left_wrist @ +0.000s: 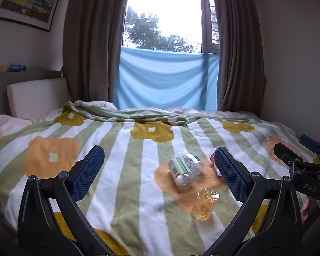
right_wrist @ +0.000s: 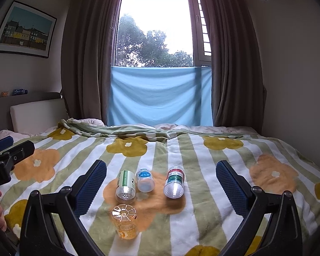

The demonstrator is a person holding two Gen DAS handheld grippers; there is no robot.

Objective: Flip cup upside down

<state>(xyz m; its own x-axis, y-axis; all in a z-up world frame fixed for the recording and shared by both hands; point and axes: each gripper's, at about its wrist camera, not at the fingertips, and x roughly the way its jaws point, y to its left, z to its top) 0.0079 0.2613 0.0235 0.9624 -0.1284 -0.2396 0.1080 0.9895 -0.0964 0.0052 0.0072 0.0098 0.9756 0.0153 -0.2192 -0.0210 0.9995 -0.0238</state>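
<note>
A clear orange cup (left_wrist: 205, 204) stands upside down on the striped flower blanket (left_wrist: 125, 187), its ribbed base up; it also shows in the right wrist view (right_wrist: 124, 219). My left gripper (left_wrist: 159, 175) is open and empty, held above the bed with the cup low between its fingers, nearer the right finger. My right gripper (right_wrist: 161, 184) is open and empty, with the cup just inside its left finger (right_wrist: 91, 186). Each gripper shows at the edge of the other's view.
Three clear cups lie on their sides behind the orange one: green-label (right_wrist: 125, 184), blue-label (right_wrist: 145, 180), red-and-green-label (right_wrist: 174, 182). A headboard (right_wrist: 36, 113) is at far left; curtains and a window with a blue cloth (right_wrist: 160, 96) stand beyond the bed.
</note>
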